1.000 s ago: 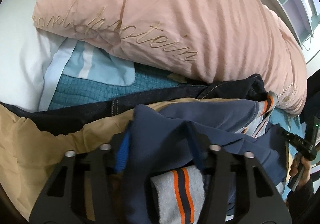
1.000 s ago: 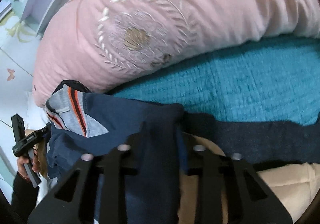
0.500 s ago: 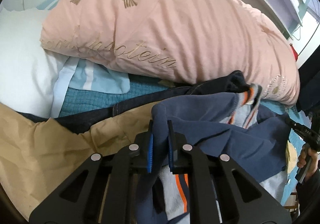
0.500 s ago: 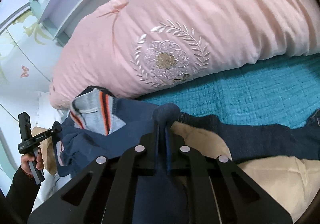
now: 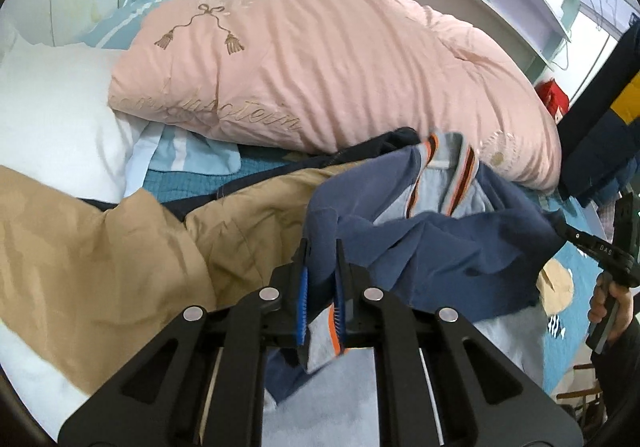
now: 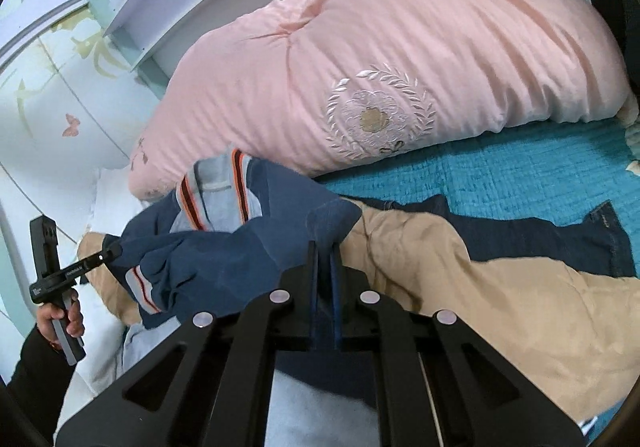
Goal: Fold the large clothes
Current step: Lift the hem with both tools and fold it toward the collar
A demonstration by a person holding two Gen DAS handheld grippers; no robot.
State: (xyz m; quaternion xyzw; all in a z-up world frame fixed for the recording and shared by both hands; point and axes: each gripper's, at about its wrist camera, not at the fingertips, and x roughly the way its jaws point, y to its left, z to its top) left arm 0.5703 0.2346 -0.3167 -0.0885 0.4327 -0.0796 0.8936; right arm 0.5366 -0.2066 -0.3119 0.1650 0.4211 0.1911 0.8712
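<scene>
Both tools are clenched on the same garment, a navy sweatshirt (image 5: pixel 448 247) with a grey collar edged in orange and dark stripes.

Left tool (image 5: pixel 321 251): jaws pinched together on a fold of the navy cloth; blue pads visible on either side of the fabric, and a grey-and-orange striped hem hangs just below them.

Right tool (image 6: pixel 325 247): jaws likewise pressed tight on a navy fold, which bunches up into a rounded peak above the tips.

The sweatshirt hangs between the two tools, slack, raised off the bed, collar opening facing the pillows. In the right wrist view the left tool appears at far left, gripped by the person's hand (image 6: pixel 60 317) in a dark sleeve; in the left wrist view the right tool and its hand (image 5: pixel 608 299) appear at far right.

Beneath the sweatshirt: tan trousers (image 5: pixel 100 247) spread across the bed, and under those a pair of dark denim jeans (image 6: pixel 540 235). All lie on a teal quilted bedspread (image 6: pixel 500 171).

Behind: a large pink embroidered duvet (image 5: pixel 340 59), bunched. A white pillow (image 5: pixel 52 115) sits to its left in the left wrist view.
</scene>
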